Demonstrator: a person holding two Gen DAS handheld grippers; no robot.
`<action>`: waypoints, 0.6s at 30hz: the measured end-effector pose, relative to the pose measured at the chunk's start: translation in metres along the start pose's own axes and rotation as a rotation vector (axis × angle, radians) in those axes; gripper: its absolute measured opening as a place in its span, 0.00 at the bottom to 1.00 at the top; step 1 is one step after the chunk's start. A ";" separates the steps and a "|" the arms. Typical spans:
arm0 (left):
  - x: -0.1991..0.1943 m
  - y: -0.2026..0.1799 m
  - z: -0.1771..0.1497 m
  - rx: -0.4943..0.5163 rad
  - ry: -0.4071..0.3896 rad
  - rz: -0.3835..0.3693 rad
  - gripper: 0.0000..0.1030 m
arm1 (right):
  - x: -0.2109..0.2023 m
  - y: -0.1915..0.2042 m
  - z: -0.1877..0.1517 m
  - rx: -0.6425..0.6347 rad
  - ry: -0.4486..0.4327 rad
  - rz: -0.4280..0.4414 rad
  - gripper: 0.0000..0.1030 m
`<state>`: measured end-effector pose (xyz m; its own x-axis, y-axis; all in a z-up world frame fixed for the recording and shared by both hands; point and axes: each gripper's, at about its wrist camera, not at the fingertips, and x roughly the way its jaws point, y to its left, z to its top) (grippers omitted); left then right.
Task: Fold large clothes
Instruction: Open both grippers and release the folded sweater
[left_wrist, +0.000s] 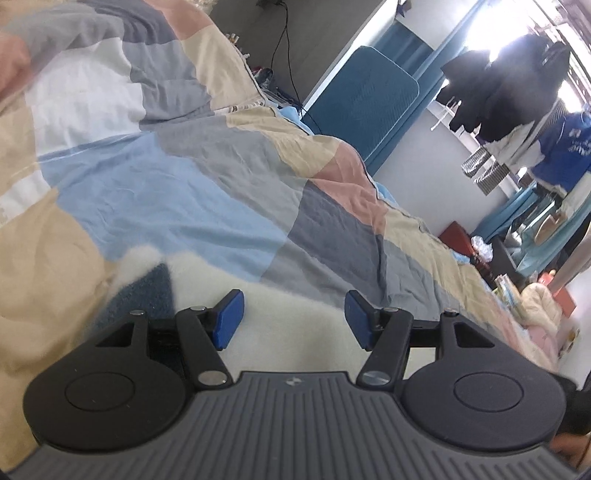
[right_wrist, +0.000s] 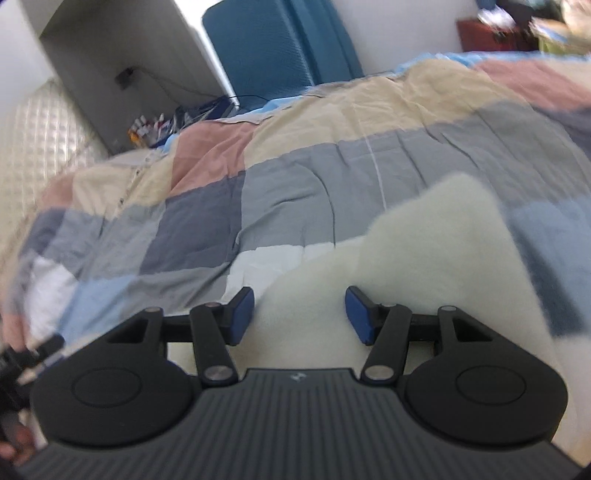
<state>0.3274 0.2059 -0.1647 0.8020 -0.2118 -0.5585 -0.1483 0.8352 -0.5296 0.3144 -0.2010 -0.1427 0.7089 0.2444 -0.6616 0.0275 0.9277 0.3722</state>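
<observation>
Fingers: blue-padded, set apart on both tools, nothing pressed between them. Left gripper: jaws parted at a middling width, seen at the lower centre of the left wrist view, poised over pale cloth. Right gripper: jaws likewise parted and empty, at the lower centre of the right wrist view. Fleece garment: cream, fluffy, with a dark blue patch at the lower left of the left wrist view; it is spread on a bed and fills the space directly under and ahead of both pairs of fingers, with one lobe rising toward the centre right of the right wrist view; whether the pads touch it cannot be told. Handling, as judged: soft, limp, light for its bulk, not fragile, not slippery; the thick pile is likely to compress, so a deep bite at an outer edge or corner is advised rather than a pinch in the middle. Quilt: patchwork of blue, grey, beige and pink, lying beneath the garment. Blue panel: upright beyond the bed, upper centre.
</observation>
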 end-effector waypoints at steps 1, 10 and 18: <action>-0.001 0.000 0.001 -0.003 0.000 -0.004 0.64 | 0.001 0.000 0.001 -0.013 -0.002 -0.001 0.56; -0.041 -0.002 0.007 0.059 -0.087 0.063 0.64 | -0.030 -0.008 0.011 -0.008 -0.053 0.030 0.56; -0.070 0.023 0.010 0.041 -0.095 0.131 0.64 | -0.073 -0.039 0.026 -0.004 -0.173 -0.093 0.56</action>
<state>0.2734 0.2445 -0.1310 0.8290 -0.0525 -0.5567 -0.2326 0.8730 -0.4287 0.2800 -0.2623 -0.0926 0.8141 0.1057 -0.5710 0.0961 0.9452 0.3120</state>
